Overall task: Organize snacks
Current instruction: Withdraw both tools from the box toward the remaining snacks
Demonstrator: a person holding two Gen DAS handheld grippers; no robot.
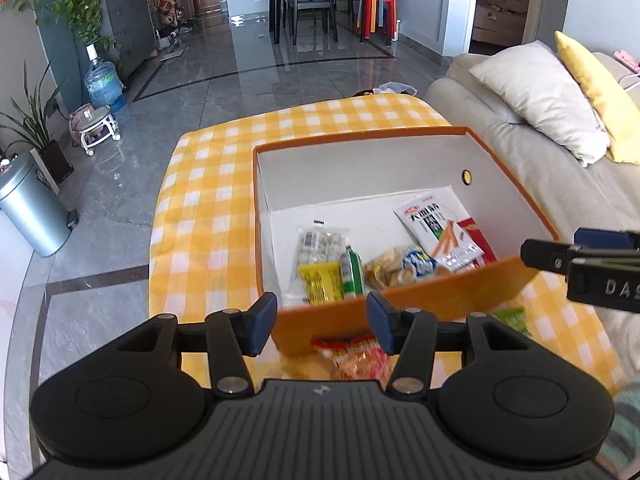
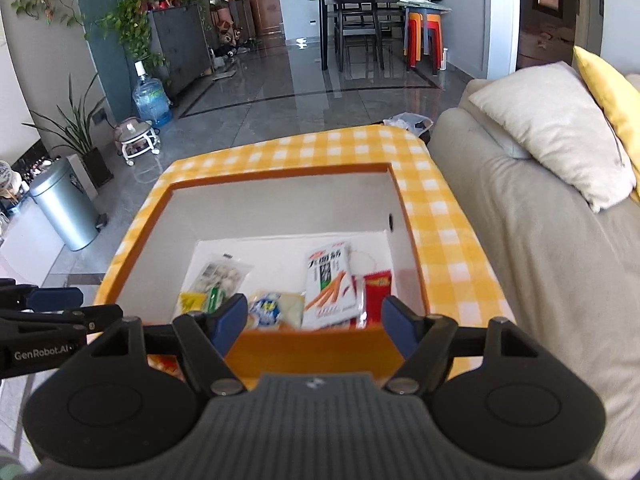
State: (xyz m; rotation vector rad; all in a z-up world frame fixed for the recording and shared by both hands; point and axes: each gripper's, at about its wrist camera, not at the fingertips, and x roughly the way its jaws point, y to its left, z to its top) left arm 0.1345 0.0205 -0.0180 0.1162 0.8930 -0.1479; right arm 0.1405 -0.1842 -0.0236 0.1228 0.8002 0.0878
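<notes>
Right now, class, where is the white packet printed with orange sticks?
In both wrist views the white packet lies inside the orange box, toward its right side, overlapping the red packet.

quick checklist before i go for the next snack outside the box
1. Left gripper empty, jaws apart: ok.
2. Right gripper empty, jaws apart: ok.
3. Orange box sits flat on the checked cloth: ok.
4. Free floor space in the box's far half: ok.
5. Red snack packet outside the box, near its front wall, below the left gripper: ok.
6. Green packet by the box's corner, mostly hidden, whether graspable: cannot tell.
</notes>
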